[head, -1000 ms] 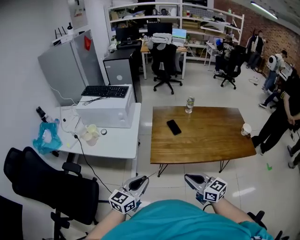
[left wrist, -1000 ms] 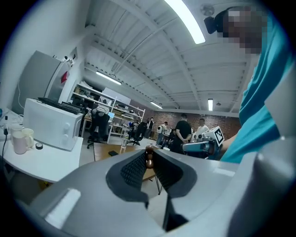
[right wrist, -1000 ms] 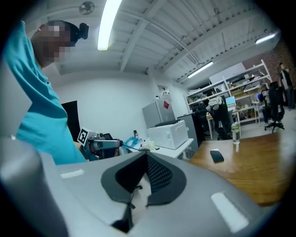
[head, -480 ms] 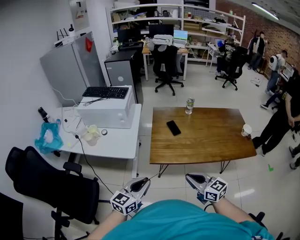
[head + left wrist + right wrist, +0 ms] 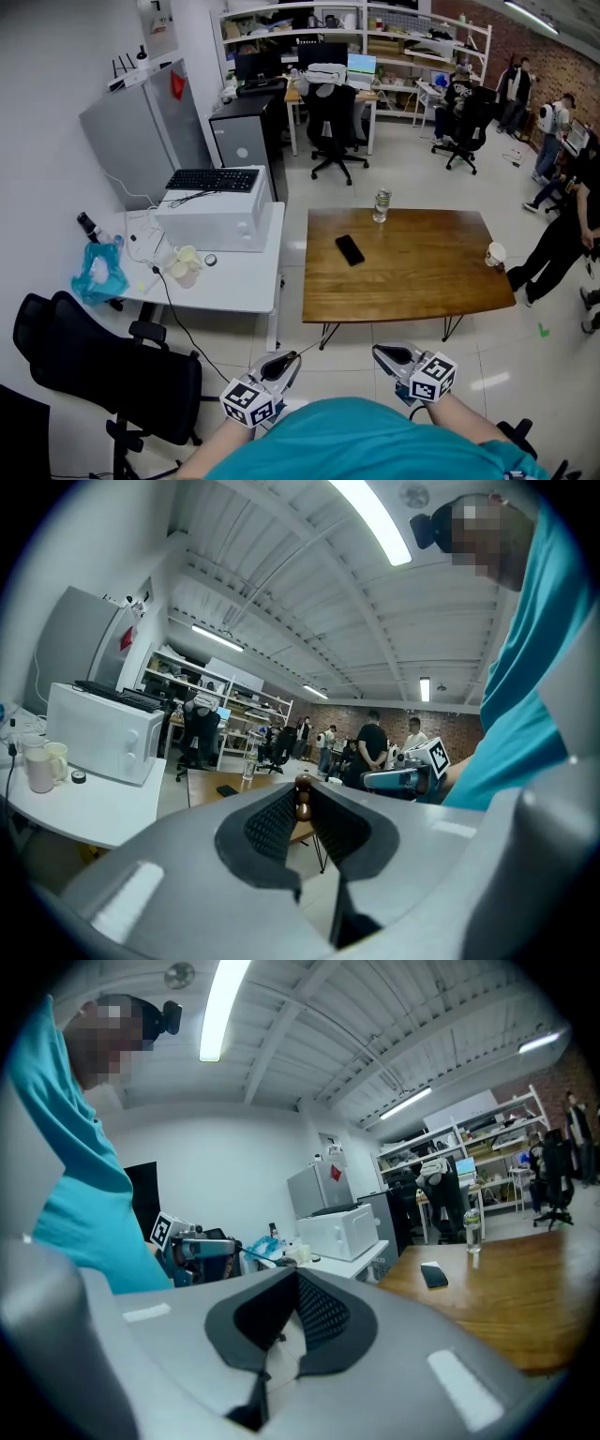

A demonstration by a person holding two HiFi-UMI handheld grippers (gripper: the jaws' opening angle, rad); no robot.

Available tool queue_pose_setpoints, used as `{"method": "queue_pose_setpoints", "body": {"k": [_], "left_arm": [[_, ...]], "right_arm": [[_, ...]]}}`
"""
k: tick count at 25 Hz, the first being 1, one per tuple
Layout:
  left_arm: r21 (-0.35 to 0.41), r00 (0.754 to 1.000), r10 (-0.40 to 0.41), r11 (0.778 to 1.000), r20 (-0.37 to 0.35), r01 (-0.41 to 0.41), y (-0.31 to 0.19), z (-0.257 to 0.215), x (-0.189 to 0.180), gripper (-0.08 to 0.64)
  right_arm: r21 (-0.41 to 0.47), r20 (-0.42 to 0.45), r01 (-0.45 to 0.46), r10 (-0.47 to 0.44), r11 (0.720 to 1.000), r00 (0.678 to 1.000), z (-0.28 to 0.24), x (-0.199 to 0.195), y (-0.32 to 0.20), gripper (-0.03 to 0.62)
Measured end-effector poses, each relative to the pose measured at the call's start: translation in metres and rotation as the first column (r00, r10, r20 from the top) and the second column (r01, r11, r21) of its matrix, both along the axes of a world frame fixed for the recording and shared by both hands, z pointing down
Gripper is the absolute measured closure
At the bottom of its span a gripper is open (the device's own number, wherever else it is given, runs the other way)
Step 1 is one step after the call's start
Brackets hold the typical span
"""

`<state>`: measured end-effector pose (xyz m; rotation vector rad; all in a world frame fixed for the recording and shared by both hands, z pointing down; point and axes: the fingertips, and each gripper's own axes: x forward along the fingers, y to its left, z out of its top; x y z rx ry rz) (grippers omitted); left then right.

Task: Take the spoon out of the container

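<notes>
- I have both claws parked low and close to the body, pointing level and in towards each other. My guess is that this is a resting carry, since nothing is within reach.
- The left gripper [image 5: 289, 359] has its jaws drawn together and grips nothing. A small brown shape shows at the tips in its own view, and I cannot tell whether that is the table behind.
- The right gripper [image 5: 379, 353] is closed too, pads meeting at the tip, with nothing between them.
- The wooden table [image 5: 412, 272] stands well apart from me, further into the room, so I judge the task has not begun and the approach comes first.
- The likeliest container is the clear jar [image 5: 382, 205], upright at the table's far edge, a little left of centre.
- It looks tall and narrow, see-through with a darker band. It is too small for me to make out the spoon.
- A dark phone [image 5: 350, 249] lies nearer than the jar, and a pale cup [image 5: 495, 254] sits at the right edge. The cup could be the container instead.
</notes>
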<state>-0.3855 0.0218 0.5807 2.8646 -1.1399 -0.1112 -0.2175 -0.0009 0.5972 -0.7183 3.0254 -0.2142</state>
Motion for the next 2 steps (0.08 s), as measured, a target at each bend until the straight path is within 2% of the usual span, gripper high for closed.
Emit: {"method": "queue_pose_setpoints", "body": {"k": [2], "left_arm": [[0.003, 1.0, 0.002, 1.0, 0.001, -0.002, 0.0019, 0.0001, 0.0004, 0.518]], "right_arm": [[0.005, -0.006, 0.001, 0.0, 1.0, 1.0, 0.0005, 0.0003, 0.0018, 0.592]]}}
